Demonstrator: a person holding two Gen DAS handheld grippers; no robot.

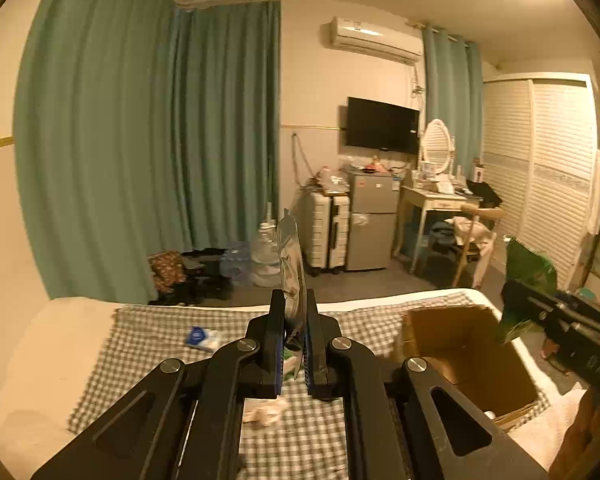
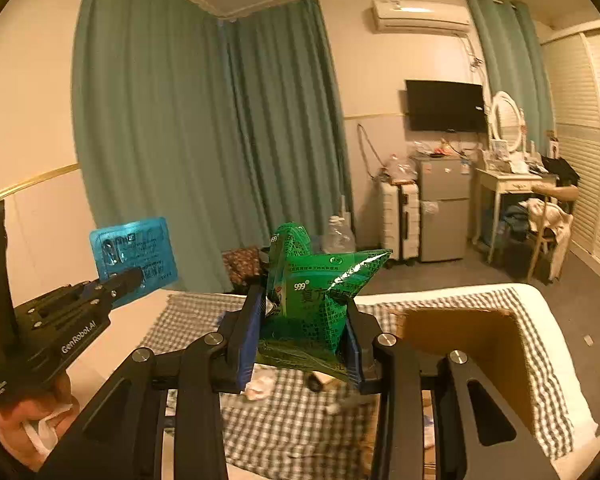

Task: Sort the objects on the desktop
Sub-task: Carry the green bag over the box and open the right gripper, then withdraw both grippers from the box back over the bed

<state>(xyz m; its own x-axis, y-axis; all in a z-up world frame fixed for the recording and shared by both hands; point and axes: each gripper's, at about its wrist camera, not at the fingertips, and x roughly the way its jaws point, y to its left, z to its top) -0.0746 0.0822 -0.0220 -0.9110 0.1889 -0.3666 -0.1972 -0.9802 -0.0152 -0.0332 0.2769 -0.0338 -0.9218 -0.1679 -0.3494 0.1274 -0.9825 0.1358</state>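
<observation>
My left gripper (image 1: 293, 312) is shut on a blue blister pack (image 1: 293, 270), seen edge-on and held upright in the air above the checked cloth (image 1: 168, 332). From the right wrist view the same pack (image 2: 134, 254) shows its blue face at the left, clamped in the left gripper (image 2: 134, 276). My right gripper (image 2: 302, 312) is shut on green sachets (image 2: 320, 304) marked 999, raised above the bed. It also shows at the right of the left wrist view (image 1: 516, 322), over the open cardboard box (image 1: 476, 360).
A blue-and-white packet (image 1: 202, 338) and crumpled white paper (image 1: 264, 412) lie on the cloth. The cardboard box (image 2: 480, 360) stands at the bed's right side. Beyond the bed are water bottles, a suitcase, a small fridge and a dressing table.
</observation>
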